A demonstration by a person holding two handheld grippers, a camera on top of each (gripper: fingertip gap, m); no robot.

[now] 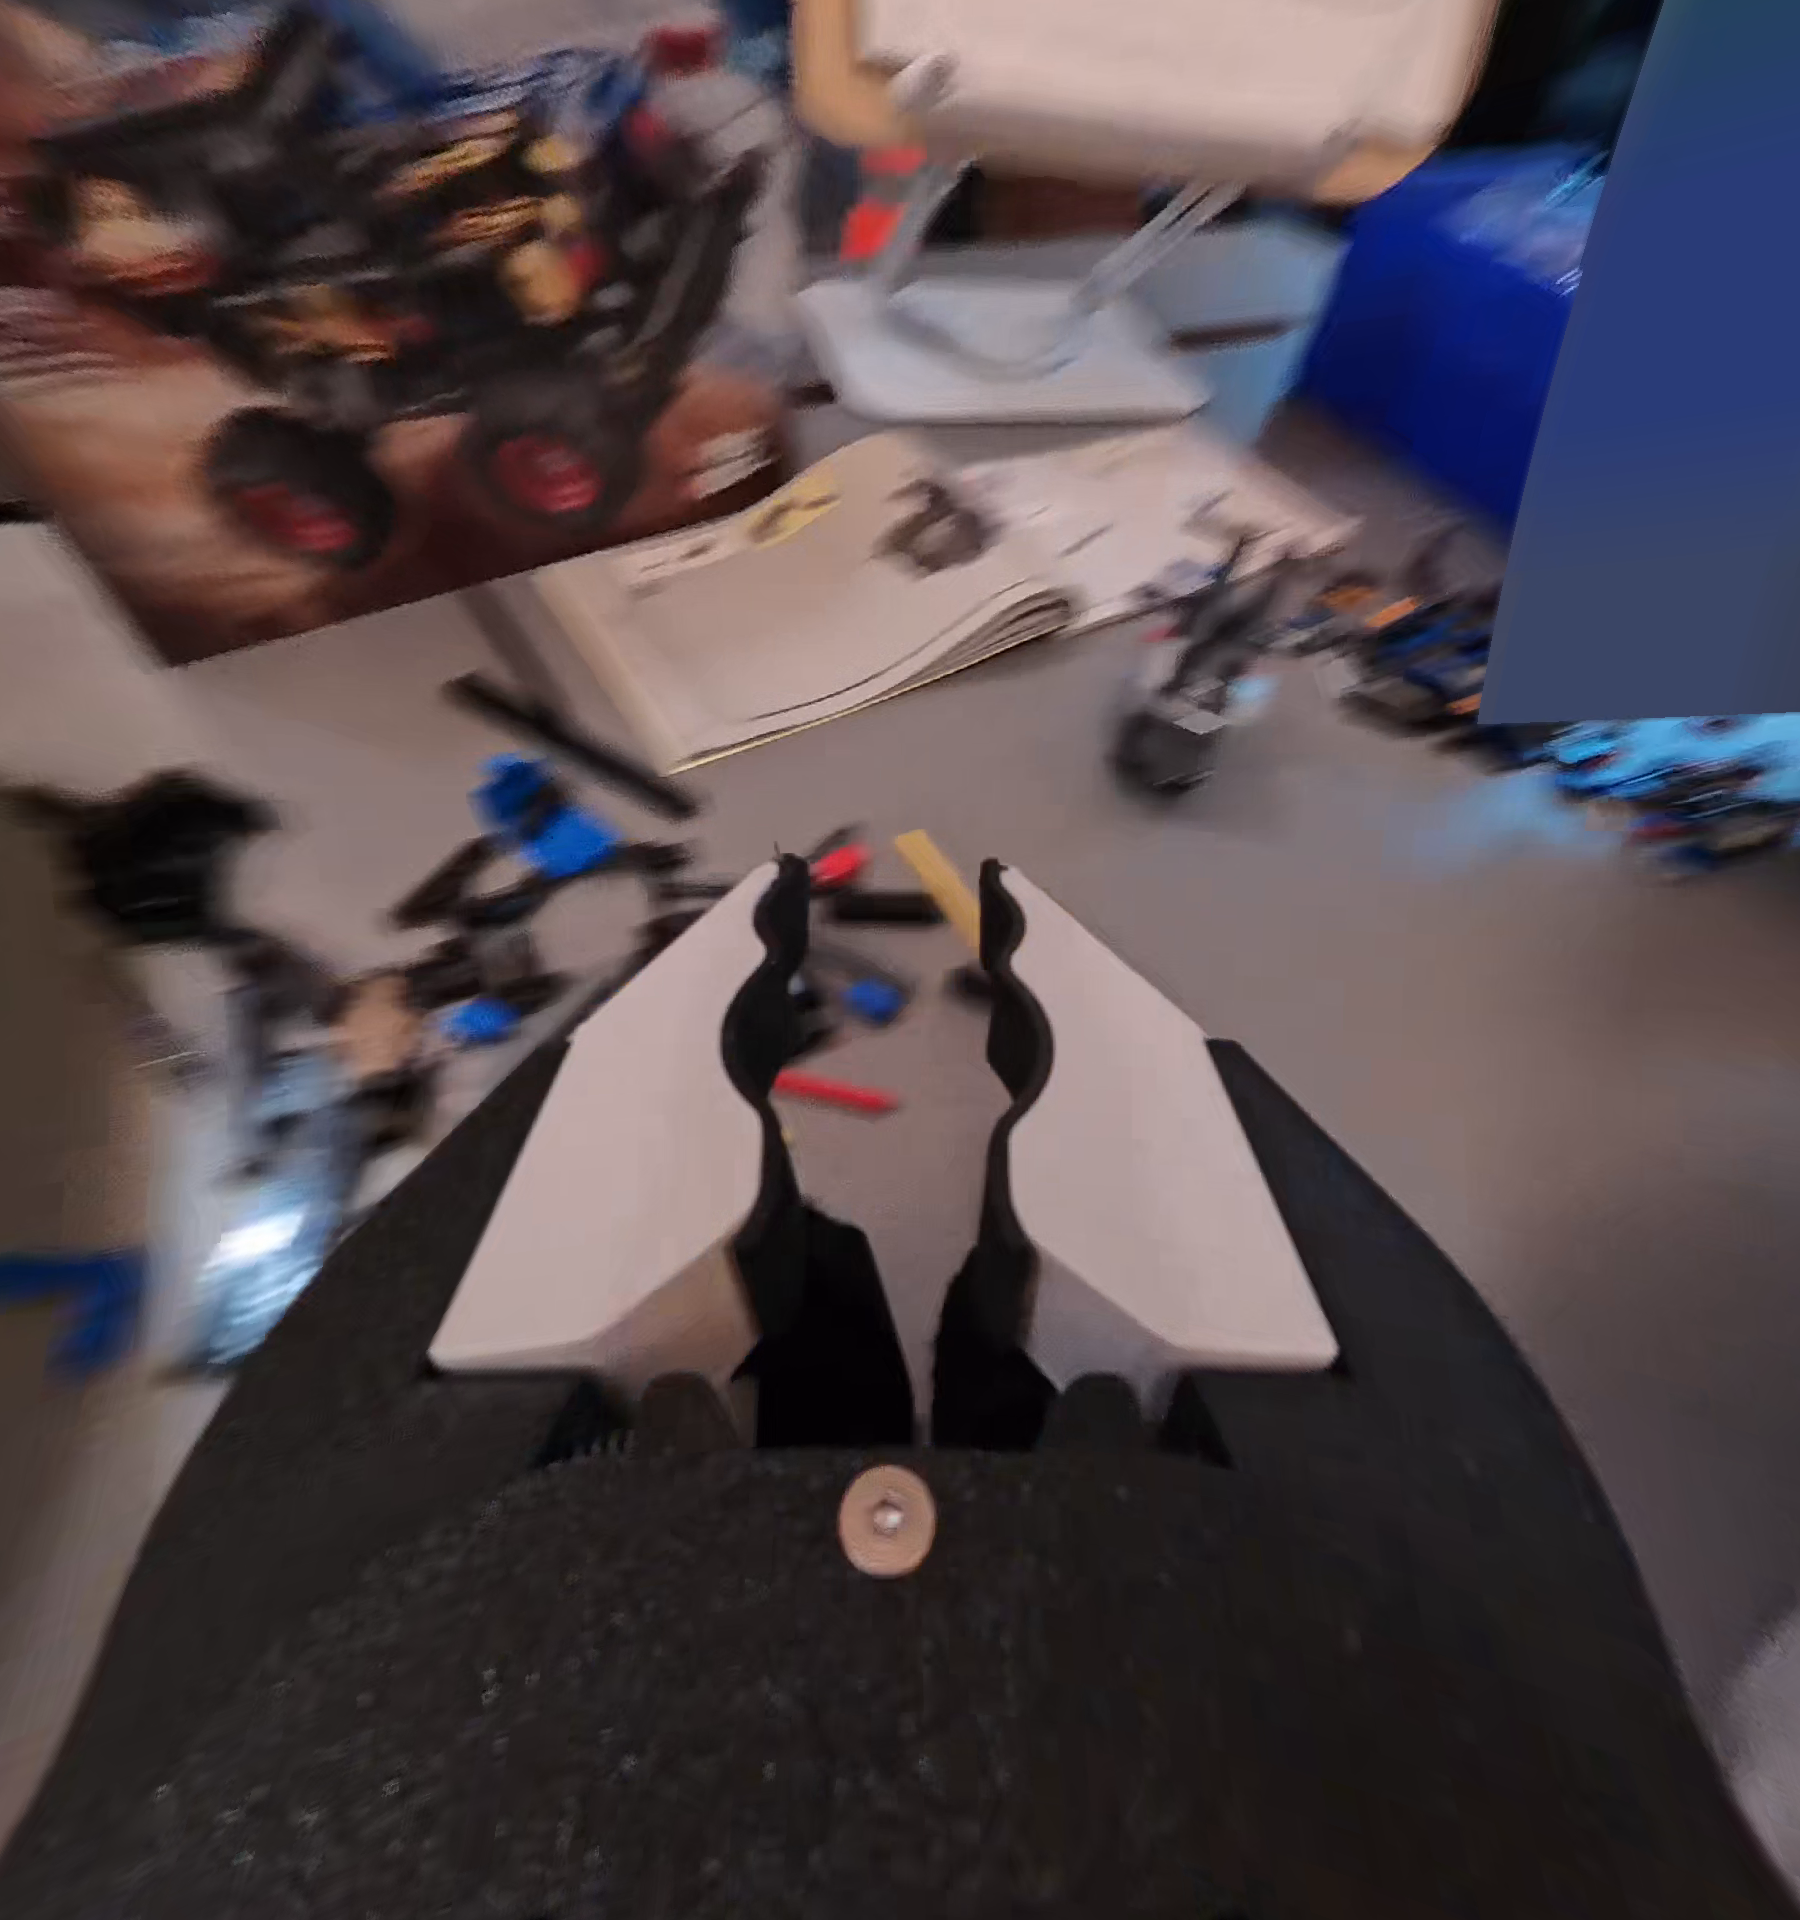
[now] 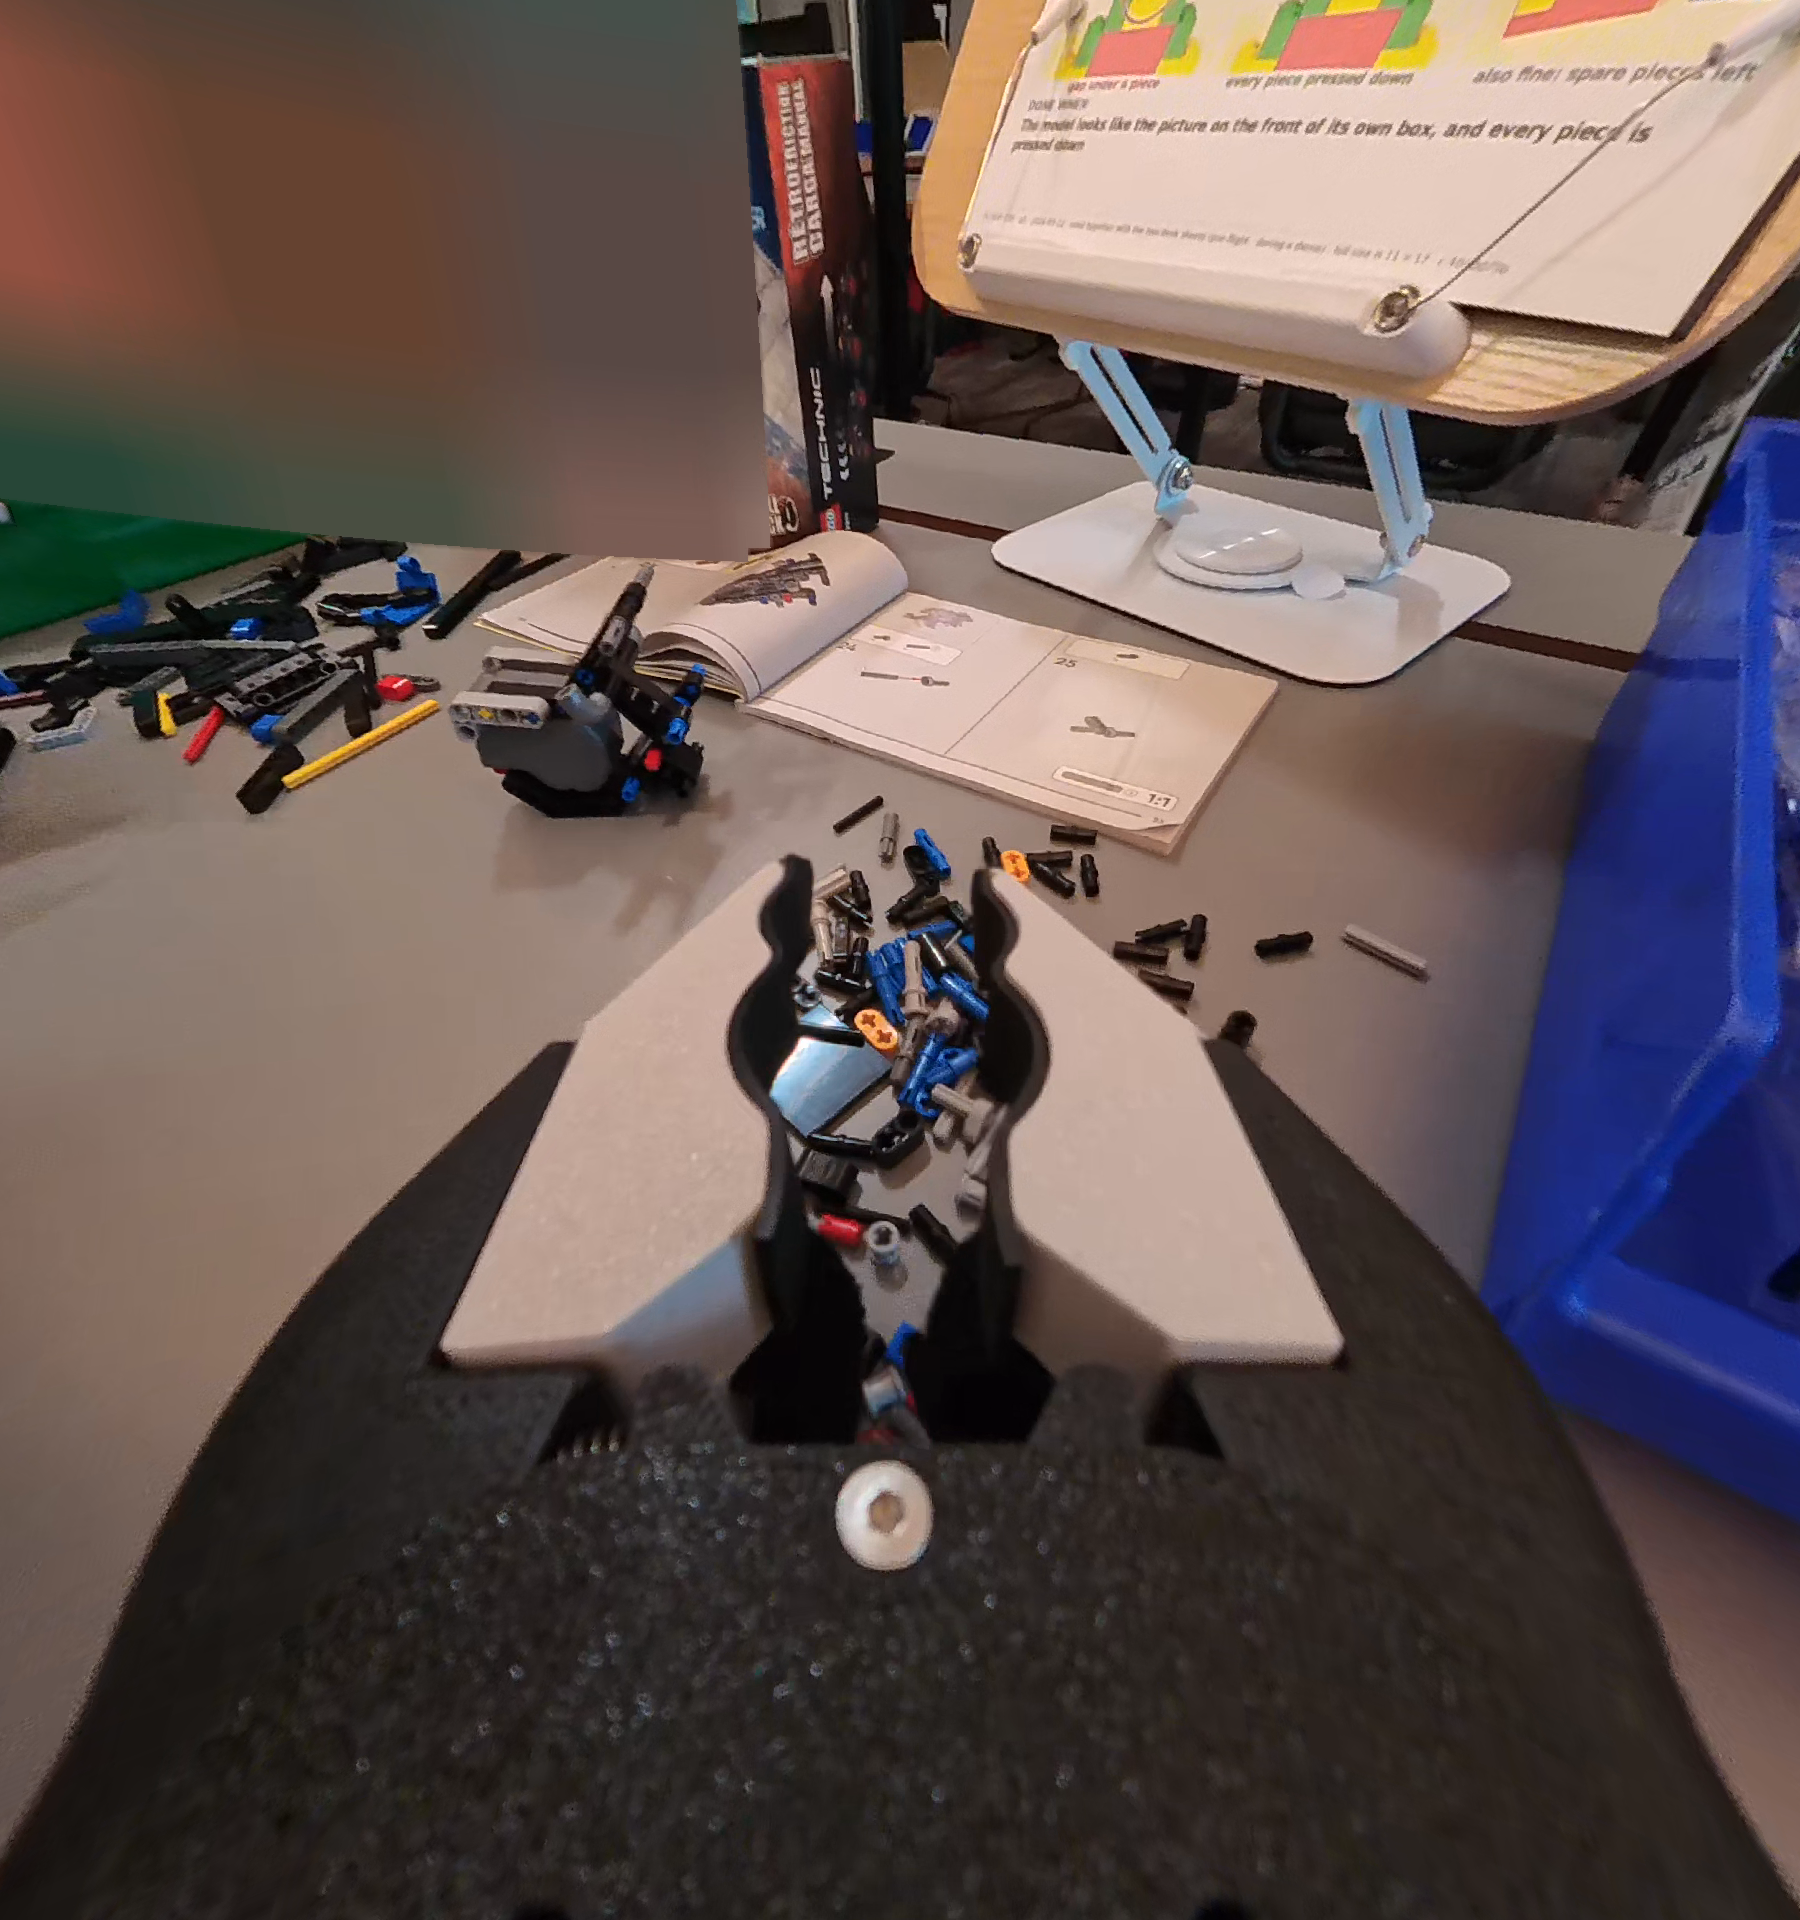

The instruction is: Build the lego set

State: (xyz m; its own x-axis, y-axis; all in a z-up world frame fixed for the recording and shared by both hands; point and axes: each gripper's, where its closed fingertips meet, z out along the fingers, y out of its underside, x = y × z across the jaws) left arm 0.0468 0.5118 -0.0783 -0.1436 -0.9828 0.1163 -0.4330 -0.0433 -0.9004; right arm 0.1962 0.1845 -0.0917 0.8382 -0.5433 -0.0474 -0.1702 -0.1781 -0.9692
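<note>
Right tool (image 2: 888,883) gaping, empty, above a pile of pins (image 2: 911,997) on the tabletop (image 2: 252,1039); half-built model (image 2: 584,717) ahead-left. Left tool (image 1: 888,883) likewise parted, empty, over scattered parts (image 1: 522,914).

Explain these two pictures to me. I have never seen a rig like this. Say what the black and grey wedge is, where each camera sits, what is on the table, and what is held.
Each wedge is a hand-held two-finger gripper; a camera on it looks along the fingers. The left gripper, in the blurred view, is open and empty above loose beams. The right gripper is open and empty above a pile of small pins. On the grey table lie an open instruction booklet, a half-built model, the set's box, a stand holding a sheet and a blue bin.
</note>
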